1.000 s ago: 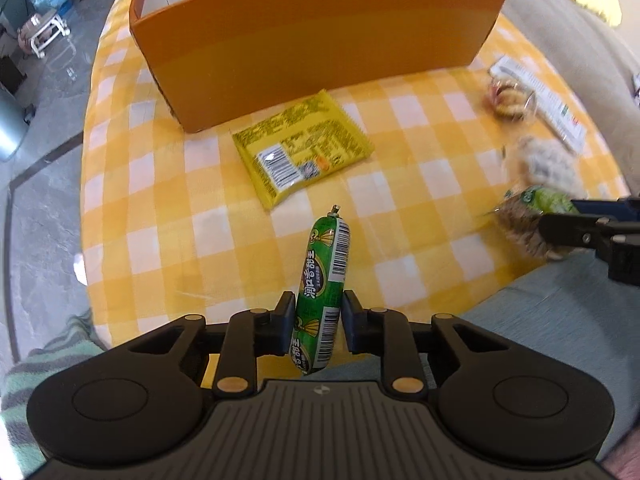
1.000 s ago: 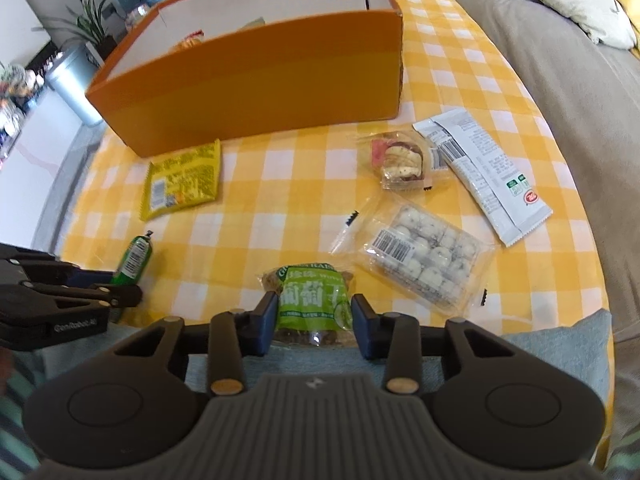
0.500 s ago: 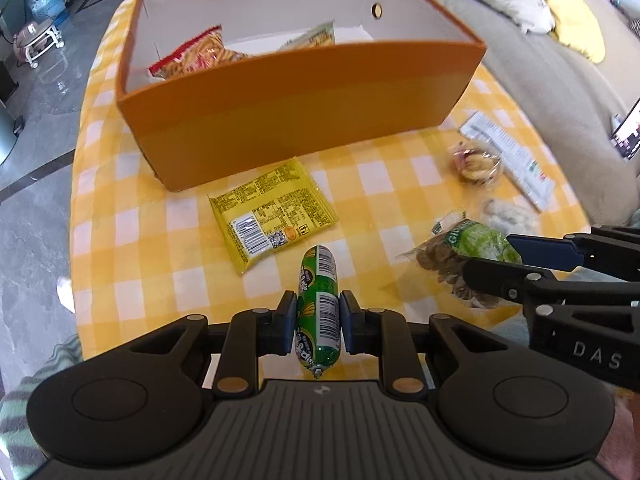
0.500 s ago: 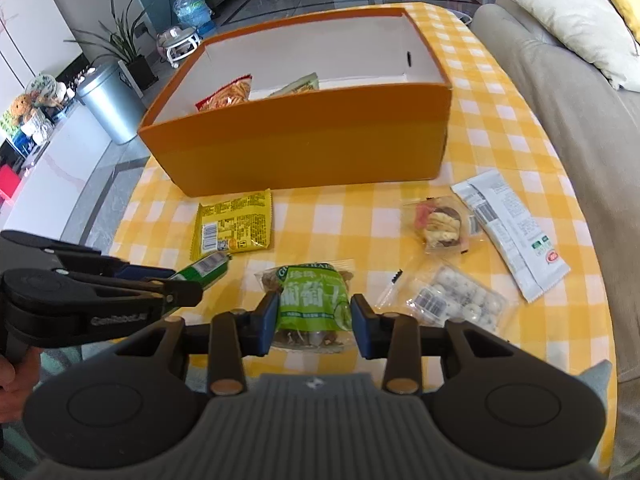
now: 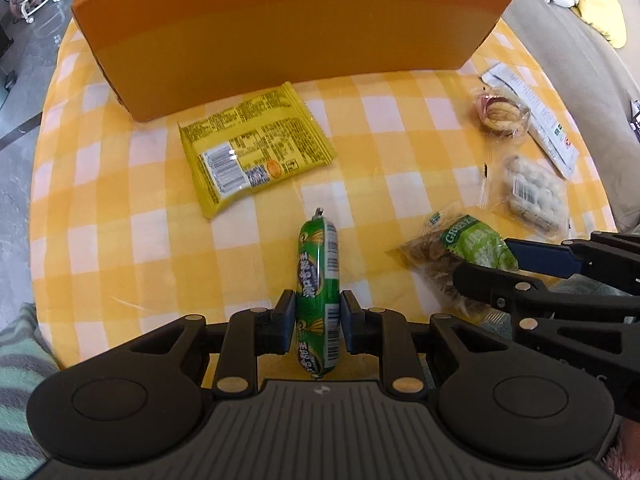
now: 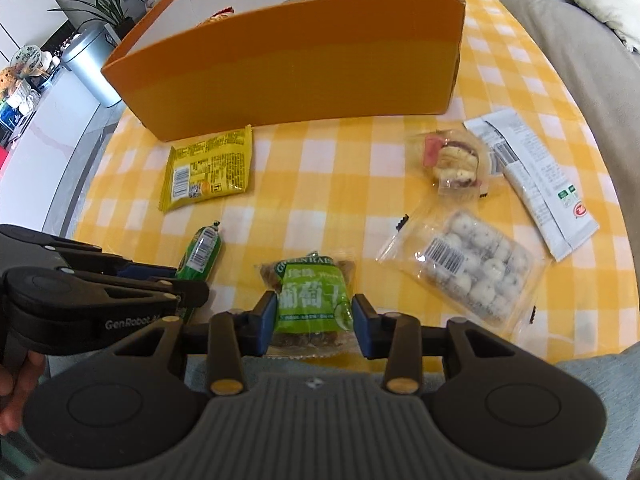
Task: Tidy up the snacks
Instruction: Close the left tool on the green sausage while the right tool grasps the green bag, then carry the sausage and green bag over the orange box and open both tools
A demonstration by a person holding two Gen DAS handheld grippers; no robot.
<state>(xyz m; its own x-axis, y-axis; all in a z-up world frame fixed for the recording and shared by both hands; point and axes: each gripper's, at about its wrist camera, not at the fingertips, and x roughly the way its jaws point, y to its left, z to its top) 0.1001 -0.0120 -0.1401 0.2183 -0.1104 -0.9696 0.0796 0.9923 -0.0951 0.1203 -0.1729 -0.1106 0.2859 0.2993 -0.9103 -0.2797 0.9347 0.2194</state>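
My left gripper (image 5: 317, 322) is shut on a green sausage stick (image 5: 318, 276), held low over the front of the table; it also shows in the right wrist view (image 6: 200, 254). My right gripper (image 6: 314, 322) is shut on a green raisin packet (image 6: 312, 300), seen from the left wrist view (image 5: 468, 252) too. The orange box (image 5: 288, 28) stands at the back of the yellow checked table (image 5: 120, 184), with a few snacks inside (image 6: 220, 16).
A yellow packet (image 5: 256, 148) lies before the box. A pastry packet (image 6: 454, 162), a long white packet (image 6: 536, 184) and a clear bag of white balls (image 6: 468, 270) lie to the right. A sofa with cushions (image 6: 568, 36) borders the right side.
Both grippers rose above the box with their snacks half a second ago, then came back down low near the table's front edge. Both snacks stay gripped.
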